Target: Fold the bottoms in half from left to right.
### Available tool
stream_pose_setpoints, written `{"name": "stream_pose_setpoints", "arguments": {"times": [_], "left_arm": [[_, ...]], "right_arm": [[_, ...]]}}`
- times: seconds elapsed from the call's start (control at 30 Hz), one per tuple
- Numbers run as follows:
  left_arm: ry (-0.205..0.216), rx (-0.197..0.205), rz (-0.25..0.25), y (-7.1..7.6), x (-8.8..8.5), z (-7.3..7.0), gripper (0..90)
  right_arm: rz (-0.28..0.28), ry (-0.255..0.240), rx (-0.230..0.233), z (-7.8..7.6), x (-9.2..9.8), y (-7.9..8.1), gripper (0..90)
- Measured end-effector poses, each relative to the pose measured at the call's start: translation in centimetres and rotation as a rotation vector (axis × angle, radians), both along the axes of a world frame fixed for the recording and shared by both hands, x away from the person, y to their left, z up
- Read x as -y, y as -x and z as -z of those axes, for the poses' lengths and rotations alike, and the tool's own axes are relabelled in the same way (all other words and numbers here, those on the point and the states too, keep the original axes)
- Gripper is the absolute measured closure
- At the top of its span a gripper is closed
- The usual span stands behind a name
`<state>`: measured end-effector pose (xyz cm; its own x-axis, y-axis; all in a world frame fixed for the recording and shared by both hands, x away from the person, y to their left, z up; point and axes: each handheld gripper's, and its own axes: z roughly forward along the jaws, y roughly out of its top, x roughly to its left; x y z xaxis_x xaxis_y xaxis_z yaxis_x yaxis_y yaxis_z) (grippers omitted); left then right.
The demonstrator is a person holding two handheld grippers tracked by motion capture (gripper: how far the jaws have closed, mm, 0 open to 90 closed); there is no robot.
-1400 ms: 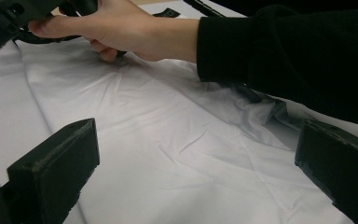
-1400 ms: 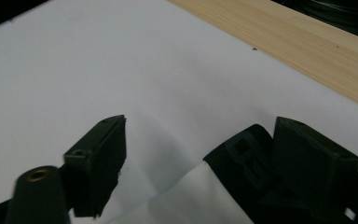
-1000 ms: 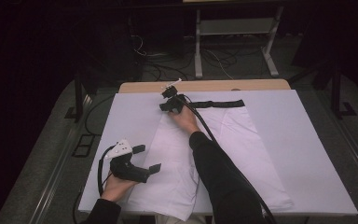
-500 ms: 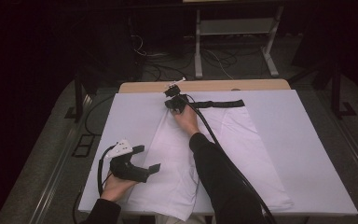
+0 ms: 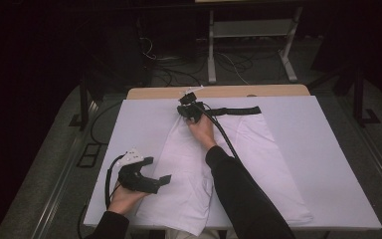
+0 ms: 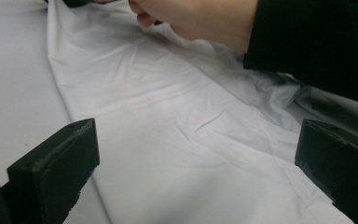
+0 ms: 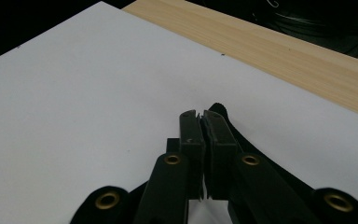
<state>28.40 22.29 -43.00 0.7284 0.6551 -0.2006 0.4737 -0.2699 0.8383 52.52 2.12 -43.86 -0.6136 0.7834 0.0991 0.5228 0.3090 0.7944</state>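
Seemingly had just closed the right gripper tight on the end of the black waistband of the white cloth garment, spread flat mid-way across the white worktop; held the left gripper apart, empty. Pinched only a thin edge, so risked slipping off when lifted, or dragging creases.

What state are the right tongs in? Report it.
Shut: the right tongs have their jaws pressed together, gripping the black waistband.
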Motion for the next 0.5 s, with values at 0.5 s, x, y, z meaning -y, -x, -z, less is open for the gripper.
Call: {"name": "stream_pose_setpoints", "arguments": {"times": [0.5], "left_arm": [[-0.047, -0.102, -0.011, 1.1, -1.0, -0.5, 0.0]], "right_arm": [[-0.015, -0.017, 0.021, -0.9, 0.7, 0.9, 86.0]]}}
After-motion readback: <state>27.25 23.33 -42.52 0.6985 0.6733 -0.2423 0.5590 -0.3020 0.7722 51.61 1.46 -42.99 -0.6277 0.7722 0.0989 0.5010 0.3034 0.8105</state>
